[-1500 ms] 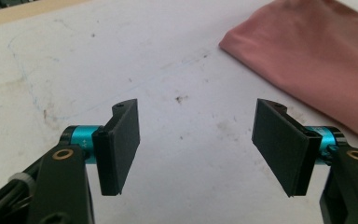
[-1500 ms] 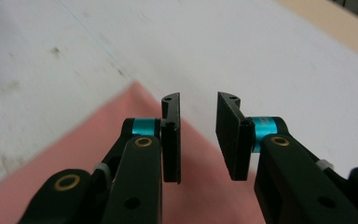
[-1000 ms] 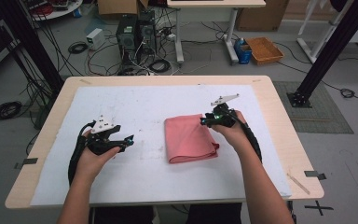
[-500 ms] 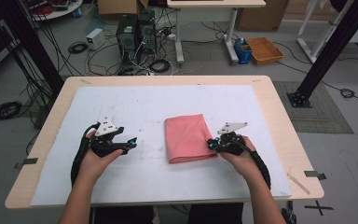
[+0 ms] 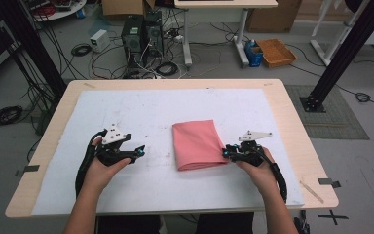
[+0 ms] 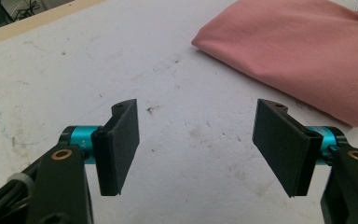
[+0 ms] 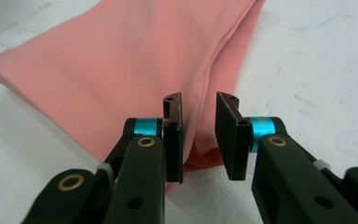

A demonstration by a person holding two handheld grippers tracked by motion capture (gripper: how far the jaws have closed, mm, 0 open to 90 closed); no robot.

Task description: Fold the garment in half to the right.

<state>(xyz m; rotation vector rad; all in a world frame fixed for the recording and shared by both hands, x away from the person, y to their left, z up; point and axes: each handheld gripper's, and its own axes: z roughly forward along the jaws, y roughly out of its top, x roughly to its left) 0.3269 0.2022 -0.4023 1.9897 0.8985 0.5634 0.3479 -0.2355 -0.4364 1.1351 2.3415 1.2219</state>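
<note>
A light wooden table (image 5: 292,122) carries a white, scuffed mat (image 5: 141,105). Beyond it, at twelve o'clock, a grey floor (image 5: 214,68) holds two dark computer towers (image 5: 139,34) amid tangled cables (image 5: 107,53), with a white-legged desk (image 5: 224,5) behind. A woven orange basket (image 5: 276,51) sits at one o'clock; black frame posts (image 5: 341,53) slant at two and ten o'clock.

- Left gripper (image 5: 139,152): black body, topped by a grey three-cornered plate; black cable is looped beside the wrist.
- Right gripper (image 5: 225,153): same build, grey plate, trailing black cable.
- Jaws: flat black pads, cyan collars, brass-ringed screws, white cable ties.
</note>
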